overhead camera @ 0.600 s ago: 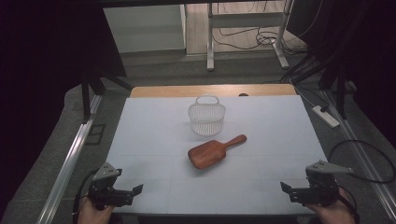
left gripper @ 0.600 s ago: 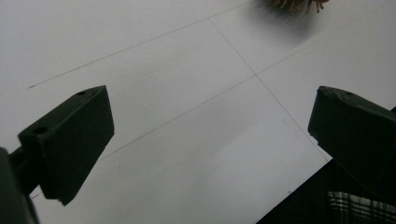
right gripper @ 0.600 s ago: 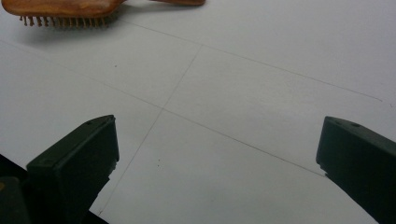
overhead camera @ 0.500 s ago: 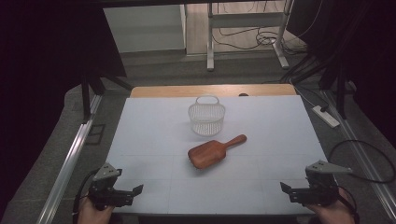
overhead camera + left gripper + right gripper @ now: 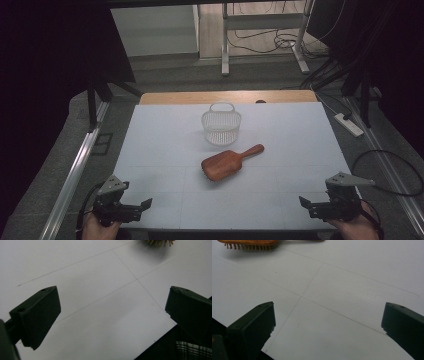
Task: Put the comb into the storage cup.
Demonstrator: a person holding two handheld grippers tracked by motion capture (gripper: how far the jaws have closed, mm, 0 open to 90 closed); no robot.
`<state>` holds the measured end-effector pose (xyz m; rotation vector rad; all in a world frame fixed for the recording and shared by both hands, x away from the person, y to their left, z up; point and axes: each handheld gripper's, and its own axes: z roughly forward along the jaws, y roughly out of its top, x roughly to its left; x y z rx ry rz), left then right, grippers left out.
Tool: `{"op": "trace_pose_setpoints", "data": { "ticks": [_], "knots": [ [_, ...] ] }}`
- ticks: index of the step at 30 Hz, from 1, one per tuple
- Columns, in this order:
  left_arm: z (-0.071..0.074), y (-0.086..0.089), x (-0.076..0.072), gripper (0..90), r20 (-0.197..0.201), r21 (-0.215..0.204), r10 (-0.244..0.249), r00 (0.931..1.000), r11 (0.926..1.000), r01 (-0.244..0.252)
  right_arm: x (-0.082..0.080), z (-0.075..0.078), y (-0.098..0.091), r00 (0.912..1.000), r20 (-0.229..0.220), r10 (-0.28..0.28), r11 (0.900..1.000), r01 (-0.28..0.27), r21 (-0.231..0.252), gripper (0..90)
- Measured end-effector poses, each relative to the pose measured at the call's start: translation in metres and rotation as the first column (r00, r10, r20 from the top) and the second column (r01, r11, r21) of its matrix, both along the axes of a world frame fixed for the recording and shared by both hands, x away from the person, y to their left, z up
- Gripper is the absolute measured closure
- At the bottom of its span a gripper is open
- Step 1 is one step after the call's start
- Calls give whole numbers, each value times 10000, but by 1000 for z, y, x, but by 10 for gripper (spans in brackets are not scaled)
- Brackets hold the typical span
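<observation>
A wooden hairbrush (image 5: 229, 162) lies bristles down in the middle of the white table (image 5: 280, 130), its handle pointing back right. Just behind it stands a small white basket (image 5: 221, 125) with a handle. My left gripper (image 5: 142, 206) rests at the front left corner, open with nothing between its jaws. At the front right corner my right gripper (image 5: 306, 204) is open and empty too. The brush's bristles (image 5: 249, 247) show at the top left of the right gripper view, and a few bristle tips (image 5: 160, 242) at the top of the left gripper view.
A wooden strip (image 5: 230, 96) runs along the table's far edge. A metal rail (image 5: 75, 172) flanks the left side. A power strip (image 5: 349, 124) and cables lie on the floor to the right. Bare white surface lies between the grippers and the brush.
</observation>
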<state>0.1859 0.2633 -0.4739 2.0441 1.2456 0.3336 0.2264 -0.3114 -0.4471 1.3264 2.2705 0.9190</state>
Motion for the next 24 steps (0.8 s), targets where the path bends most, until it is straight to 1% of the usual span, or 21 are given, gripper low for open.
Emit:
{"op": "trace_pose_setpoints", "data": {
  "ticks": [4, 17, 24],
  "knots": [
    [0, 0, 1, 12, -63, 38, -98, 9999, 9999, 98, 0, 0, 1, 10000, -38, 61, 10000, -61, -45, 0],
    [-1, 1, 0, 16, -74, -85, -189, 9998, 9998, 188, 1, -1, 3, 9994, -118, 323, 9993, -325, -179, 0],
    [-1, 3, 1, 21, -96, -245, -200, 9998, 9995, 198, 1, -1, 6, 9973, -166, 717, 9971, -720, -235, 0]
  ]
}}
